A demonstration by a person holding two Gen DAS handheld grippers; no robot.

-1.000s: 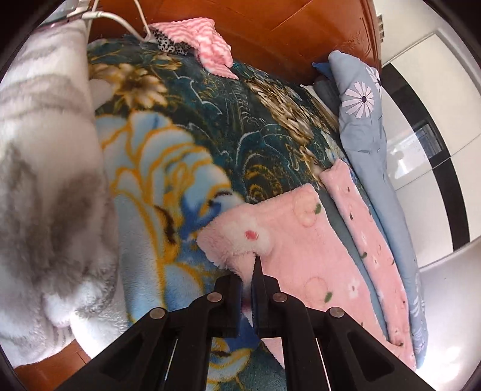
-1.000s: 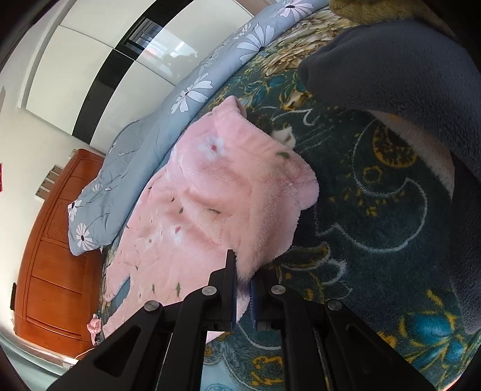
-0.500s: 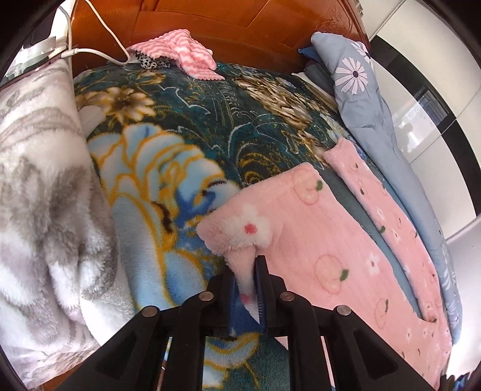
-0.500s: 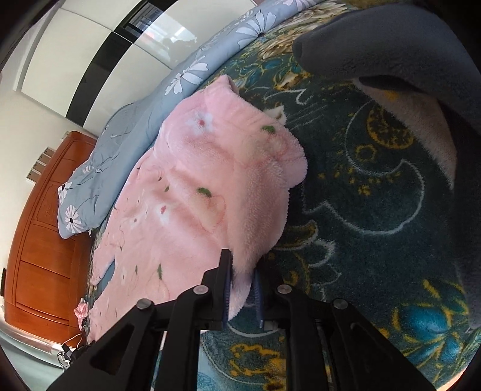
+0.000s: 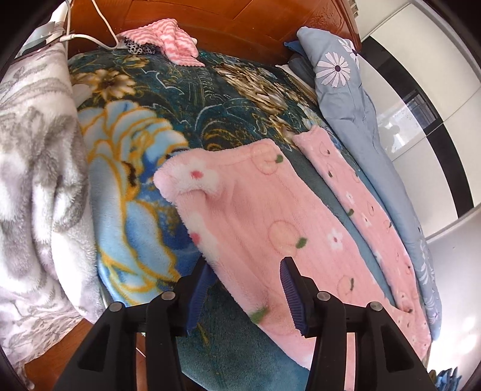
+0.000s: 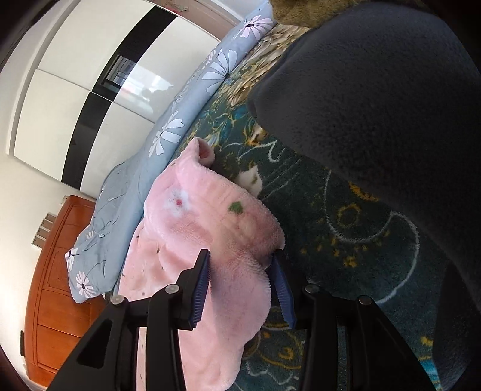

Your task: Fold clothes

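Observation:
A pink fleece garment (image 5: 270,210) printed with flowers and peaches lies on the teal floral bed blanket (image 5: 192,99). A second pink strip of it runs alongside on the right. My left gripper (image 5: 243,270) sits over its near edge. Its jaws are opening, and the fleece lies loose between them, with neither pad pressing. In the right wrist view the same garment (image 6: 204,216) is bunched into a fold on the blanket (image 6: 345,228). My right gripper (image 6: 242,264) straddles that fold with its jaws apart and closing. The fleece fills the gap between them.
A grey-and-white fleece blanket (image 5: 33,168) is heaped on the left. A blue-grey daisy quilt (image 5: 354,99) lines the far side. A dark grey fleece (image 6: 375,90) overhangs at the right wrist's upper right. A pink zigzag cloth (image 5: 168,33) lies by the wooden headboard (image 5: 240,21).
Both grippers were shut on the pink fleece edge a second ago; both now stand apart with the fleece slack. The left view has drawn back slightly.

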